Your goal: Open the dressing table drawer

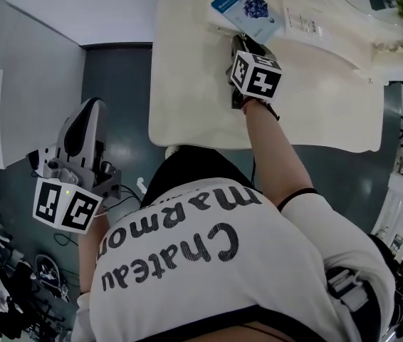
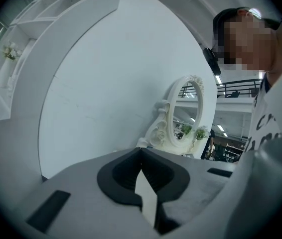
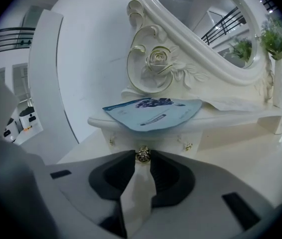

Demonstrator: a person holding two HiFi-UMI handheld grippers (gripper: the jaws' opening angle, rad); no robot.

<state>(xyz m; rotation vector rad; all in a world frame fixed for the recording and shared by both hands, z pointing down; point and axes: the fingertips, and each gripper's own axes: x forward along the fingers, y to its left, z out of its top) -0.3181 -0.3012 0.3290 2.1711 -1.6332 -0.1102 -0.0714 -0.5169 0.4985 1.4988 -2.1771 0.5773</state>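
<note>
The right tool [image 3: 142, 154] is pinching the gold drawer knob [image 3: 142, 155], while the left tool [image 2: 141, 151] is hanging closed, empty.

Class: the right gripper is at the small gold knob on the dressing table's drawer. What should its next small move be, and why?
Probably a gentle pull straight back with the right gripper: its jaws look closed on the gold knob, and the drawer front looks fully shut.
</note>
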